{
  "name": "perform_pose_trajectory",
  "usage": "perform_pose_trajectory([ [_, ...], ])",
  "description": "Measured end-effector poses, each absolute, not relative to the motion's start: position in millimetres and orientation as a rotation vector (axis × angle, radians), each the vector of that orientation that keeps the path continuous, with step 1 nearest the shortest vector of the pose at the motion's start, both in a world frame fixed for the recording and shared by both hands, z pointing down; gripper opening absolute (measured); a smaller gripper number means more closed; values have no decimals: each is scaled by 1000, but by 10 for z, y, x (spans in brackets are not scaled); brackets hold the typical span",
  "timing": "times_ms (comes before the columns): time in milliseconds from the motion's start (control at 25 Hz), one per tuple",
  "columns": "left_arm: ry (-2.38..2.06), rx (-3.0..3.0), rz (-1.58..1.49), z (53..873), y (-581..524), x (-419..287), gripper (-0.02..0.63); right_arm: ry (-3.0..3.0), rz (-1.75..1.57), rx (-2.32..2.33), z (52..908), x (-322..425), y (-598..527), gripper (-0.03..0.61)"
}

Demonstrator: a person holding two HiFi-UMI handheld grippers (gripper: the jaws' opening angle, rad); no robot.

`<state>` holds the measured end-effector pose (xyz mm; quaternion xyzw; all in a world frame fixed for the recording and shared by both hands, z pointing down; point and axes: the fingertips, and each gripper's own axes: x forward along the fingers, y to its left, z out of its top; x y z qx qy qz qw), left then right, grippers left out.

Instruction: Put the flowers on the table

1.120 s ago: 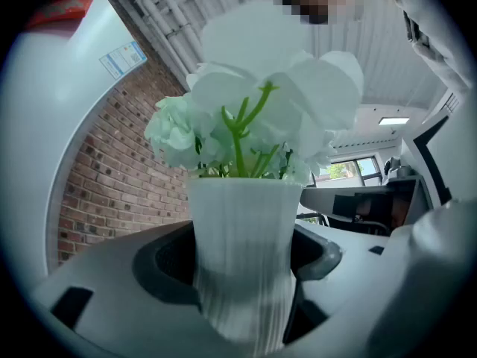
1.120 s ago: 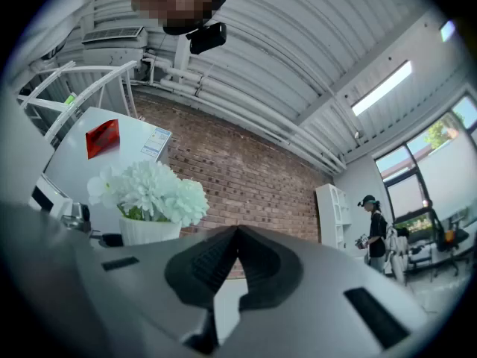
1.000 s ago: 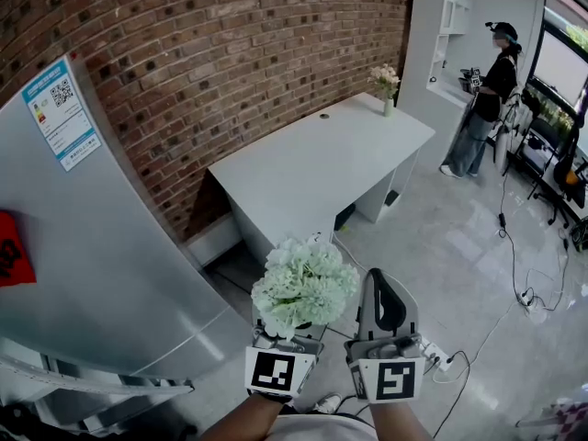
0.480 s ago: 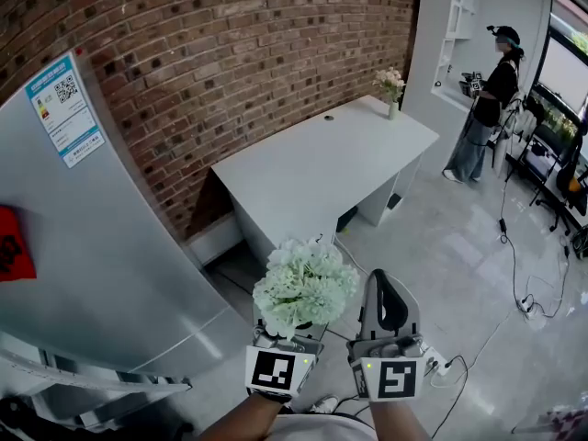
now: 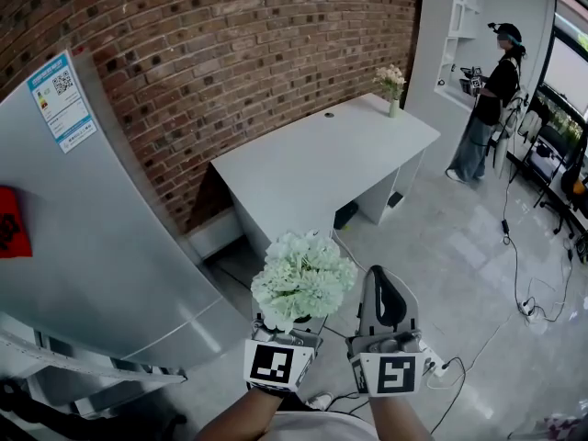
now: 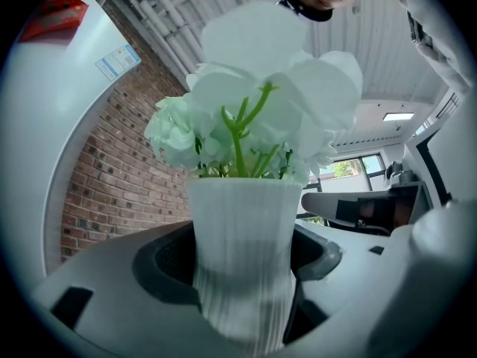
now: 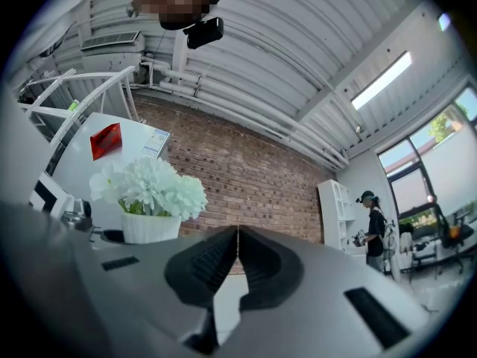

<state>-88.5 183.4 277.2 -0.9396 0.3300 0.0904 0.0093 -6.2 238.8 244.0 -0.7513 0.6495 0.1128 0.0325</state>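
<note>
Closest to the camera, the left hand-held gripper (image 5: 287, 331) has its jaws clamped on either side of a white ribbed ceramic vase (image 6: 242, 259), which stands upright between them. The vase carries a rounded bunch of pale green-white flowers (image 5: 303, 278) on green stems. Just beside it, the right hand-held gripper (image 5: 387, 292) is closed with its jaws pressed together and nothing between them. Both are held side by side above the glossy grey tiled floor (image 5: 459, 274), so the flowers are in the air, short of the worktop and not on it.

To the left stands a silver-grey refrigerator (image 5: 83, 246). Beyond the flowers is the long white worktop (image 5: 312, 168), set against a red brick wall (image 5: 230, 53). A small vase of pale flowers (image 5: 390, 83) sits at its far corner. Farther off, a person in dark top and cap (image 5: 487, 99) stands near white wall shelves (image 5: 459, 16).
</note>
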Motion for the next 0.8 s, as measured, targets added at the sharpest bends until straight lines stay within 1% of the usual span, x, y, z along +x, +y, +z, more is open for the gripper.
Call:
perform_pose_trajectory([
  [200,1056,-2907,304,2772,1852,-805,339,2011,368,-2289,2427,31,2434,18],
  [600,1103,-2911,283,2875,1703,-860,339,2065,345,-2270,2499,-30,2291,18],
  [800,1083,-2945,267,2988,1516,-674,339,2046,339,-2304,2560,164,2137,18],
])
